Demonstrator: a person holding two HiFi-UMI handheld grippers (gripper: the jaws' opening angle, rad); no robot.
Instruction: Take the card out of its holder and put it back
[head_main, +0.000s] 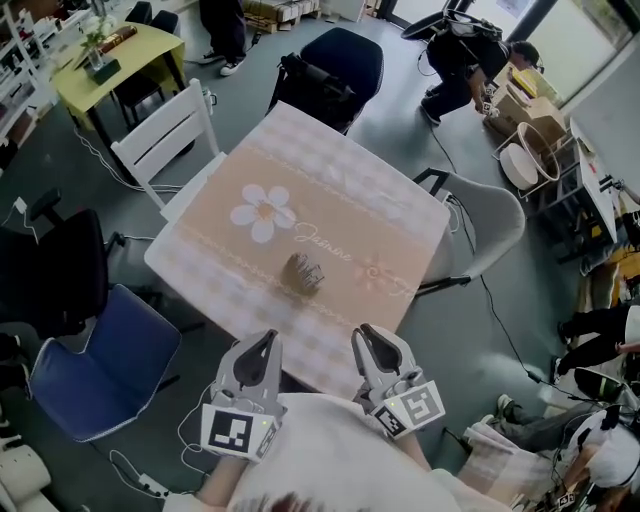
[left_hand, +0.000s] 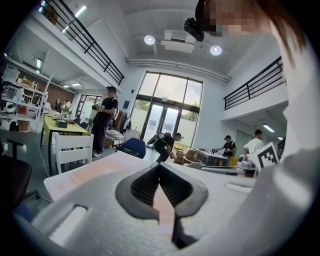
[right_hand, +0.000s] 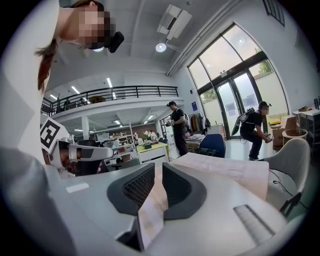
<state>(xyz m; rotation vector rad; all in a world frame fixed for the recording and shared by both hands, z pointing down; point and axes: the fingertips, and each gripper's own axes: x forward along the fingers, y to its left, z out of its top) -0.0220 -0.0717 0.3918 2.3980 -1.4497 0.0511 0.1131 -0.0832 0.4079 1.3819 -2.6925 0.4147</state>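
Judged step as pre-reach, nothing taken yet. Spotted holder (head_main: 305, 272) mid-table (head_main: 330, 190), well apart from both grippers, held back at near edge. Couldn't split card from holder at that size; presumably in it. Read left gripper (head_main: 266, 340) as closed tip to tip, empty; right gripper (head_main: 368, 336) as narrowly apart, empty too, only table thru gap. Needed next, prob.: reach fwd, steady holder w/ one, pinch card's top w/ other. Found holder in head view only; got from gripper views just jaws, table's far part, ppl (left_hand: 106, 120) in bg.

One left gripper (head_main: 267, 338), one right gripper (head_main: 368, 333), one card holder (head_main: 305, 273), one table (head_main: 340, 180).
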